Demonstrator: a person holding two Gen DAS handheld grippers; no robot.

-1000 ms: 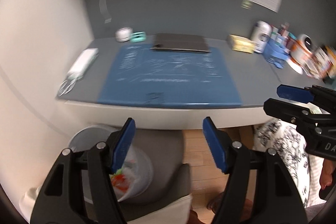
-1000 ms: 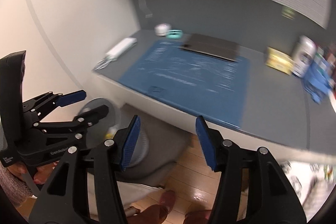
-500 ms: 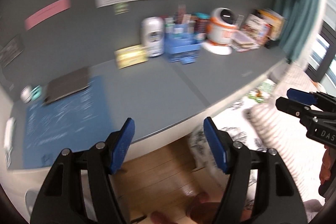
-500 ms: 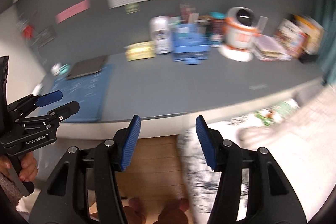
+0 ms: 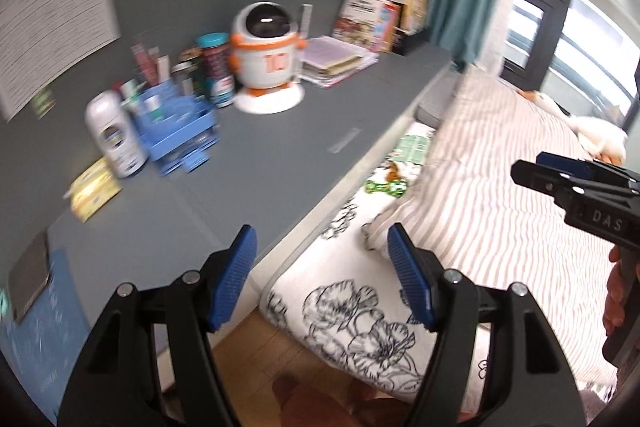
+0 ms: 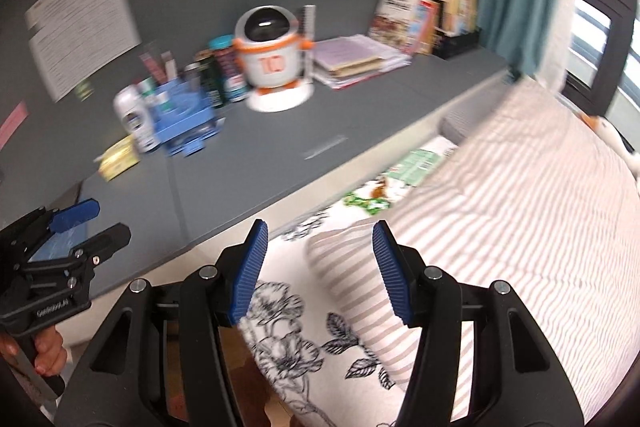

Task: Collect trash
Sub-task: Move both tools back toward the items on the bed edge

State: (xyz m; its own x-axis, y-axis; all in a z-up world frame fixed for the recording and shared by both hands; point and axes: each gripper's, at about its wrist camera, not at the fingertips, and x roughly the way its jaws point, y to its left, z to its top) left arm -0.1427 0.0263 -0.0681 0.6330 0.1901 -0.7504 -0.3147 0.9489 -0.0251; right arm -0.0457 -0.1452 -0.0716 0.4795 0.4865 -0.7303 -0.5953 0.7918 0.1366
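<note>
Green and white wrappers [image 5: 386, 185] lie on the bed in the gap beside the desk edge; they also show in the right wrist view [image 6: 368, 201]. A larger green-printed paper [image 5: 414, 147] lies just beyond them, also in the right wrist view [image 6: 422, 161]. My left gripper [image 5: 322, 259] is open and empty, held over the desk edge and the bed. My right gripper [image 6: 318, 249] is open and empty, above the flowered sheet, short of the wrappers. Each gripper shows at the edge of the other's view.
A grey desk [image 5: 224, 179] carries a white and orange robot toy [image 5: 268, 57], a blue organiser [image 5: 176, 129], a white can [image 5: 114, 135], a yellow pack [image 5: 94, 193], and books [image 5: 372, 19]. A striped blanket [image 5: 500, 211] covers the bed; curtain and window at right.
Both grippers have swung right, from the blue desk mat and the bin under the desk to the desk's right end and the bed. Both stayed open and empty.
</note>
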